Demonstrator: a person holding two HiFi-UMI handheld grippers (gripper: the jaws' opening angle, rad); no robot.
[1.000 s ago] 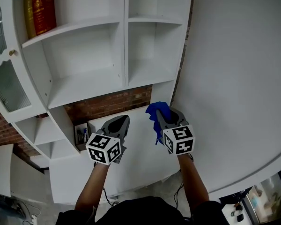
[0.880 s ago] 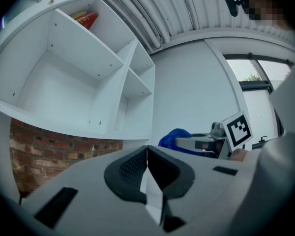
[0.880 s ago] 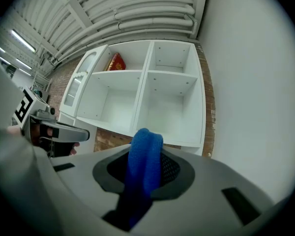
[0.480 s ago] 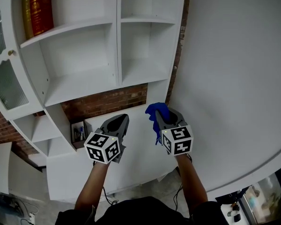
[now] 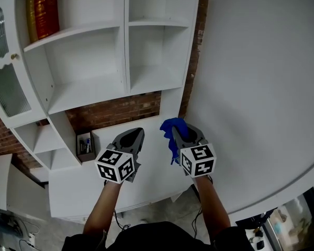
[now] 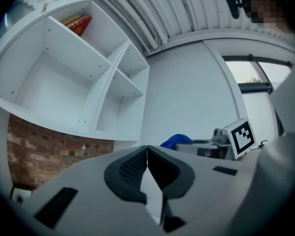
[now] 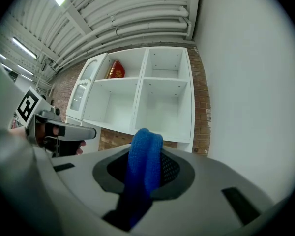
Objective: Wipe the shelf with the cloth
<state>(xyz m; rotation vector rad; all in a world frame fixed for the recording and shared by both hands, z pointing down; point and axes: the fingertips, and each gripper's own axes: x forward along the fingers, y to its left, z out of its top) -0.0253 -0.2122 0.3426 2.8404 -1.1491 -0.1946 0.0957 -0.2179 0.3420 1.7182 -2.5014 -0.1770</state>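
White shelf (image 5: 89, 94) fills the far side; right gripper (image 5: 182, 133) jaws clamp the blue cloth (image 5: 172, 126), left gripper (image 5: 131, 136) jaws pressed together, empty.

The white open-fronted shelf unit (image 5: 126, 46) stands against a red brick wall (image 5: 115, 111), split into compartments by one upright panel and flat boards. In its upper left compartment a tall red book (image 5: 48, 9) and a yellow book (image 5: 32, 15) stand upright on the board, side by side and touching. A ribbed glass cabinet door (image 5: 8, 90) adjoins the unit's left side. Below, beside the white worktop (image 5: 73, 187), a small open niche (image 5: 85, 146) holds items too small to tell
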